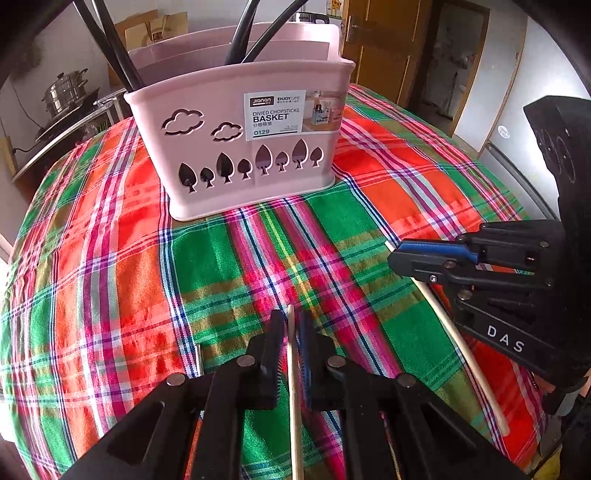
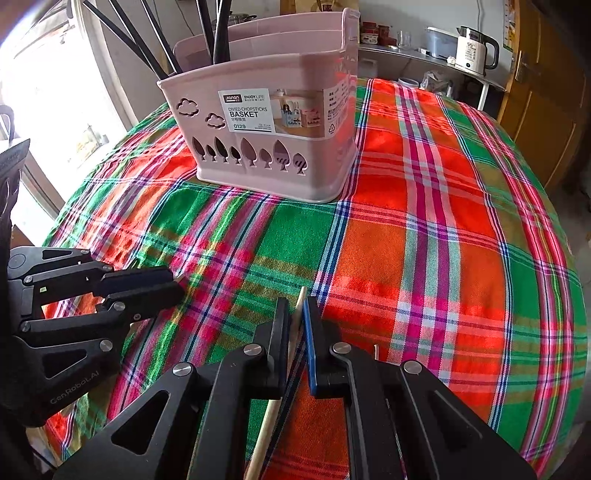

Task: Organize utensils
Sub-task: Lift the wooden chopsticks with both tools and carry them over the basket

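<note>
Each gripper, left (image 1: pixel 291 332) and right (image 2: pixel 297 317), pinches a wooden chopstick lengthwise, with the pink basket (image 1: pixel 240 140) straight ahead on the far side, nearer the left one.

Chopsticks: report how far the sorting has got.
Done: several black utensils already stand in the pink basket. In hand: the left tool is shut on one wooden chopstick, and the right tool is shut on a second wooden chopstick, both low over the plaid tablecloth. Left: carrying both to the basket.
</note>
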A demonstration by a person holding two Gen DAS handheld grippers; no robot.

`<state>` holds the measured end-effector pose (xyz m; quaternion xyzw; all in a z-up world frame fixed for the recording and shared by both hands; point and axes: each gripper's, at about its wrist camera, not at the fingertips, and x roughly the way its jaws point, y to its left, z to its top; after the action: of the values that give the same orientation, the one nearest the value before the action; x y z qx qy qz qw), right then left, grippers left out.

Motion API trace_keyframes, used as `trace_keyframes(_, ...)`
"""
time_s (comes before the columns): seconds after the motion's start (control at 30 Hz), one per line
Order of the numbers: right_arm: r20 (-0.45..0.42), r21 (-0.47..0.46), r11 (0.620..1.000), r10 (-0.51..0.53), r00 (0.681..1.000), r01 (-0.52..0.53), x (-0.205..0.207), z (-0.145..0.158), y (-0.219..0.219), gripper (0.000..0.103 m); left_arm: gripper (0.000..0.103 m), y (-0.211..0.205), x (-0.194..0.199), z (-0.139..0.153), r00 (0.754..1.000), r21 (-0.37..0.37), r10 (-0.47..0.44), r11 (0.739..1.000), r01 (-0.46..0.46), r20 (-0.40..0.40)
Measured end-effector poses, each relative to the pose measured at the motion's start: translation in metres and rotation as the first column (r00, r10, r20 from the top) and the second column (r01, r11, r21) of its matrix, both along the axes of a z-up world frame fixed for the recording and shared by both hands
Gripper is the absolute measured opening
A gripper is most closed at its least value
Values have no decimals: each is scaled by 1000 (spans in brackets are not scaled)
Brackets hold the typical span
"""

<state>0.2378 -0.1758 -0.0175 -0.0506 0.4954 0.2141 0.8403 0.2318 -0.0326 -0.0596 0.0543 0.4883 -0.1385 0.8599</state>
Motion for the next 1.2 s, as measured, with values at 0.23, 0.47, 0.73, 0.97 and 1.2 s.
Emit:
trace_keyframes(0.23,20,37,999,-2,1000,1,-4,10,-3,5,4,3,2,14,1000,-41,5,999,-5,3)
trace_keyframes(0.47,118,103,995,-2,993,-10,-12,54,-6,5,4,17,-6,68,995,-100,19,995,-9,101)
trace_keyframes(0.73,264,155,988,-18,964,-24,-25,115,-11,5,4,32,-13,134,971,-137,44,990,-11,236)
trace_keyframes(0.97,357,185,982,-36,933,-32,-39,150,-16,5,4,46,-22,165,952,-167,65,986,-15,299)
trace_keyframes(1.2,362,171,984,-21,932,-45,-52,146,-17,5,4,47,-41,165,950,-166,55,986,-3,309)
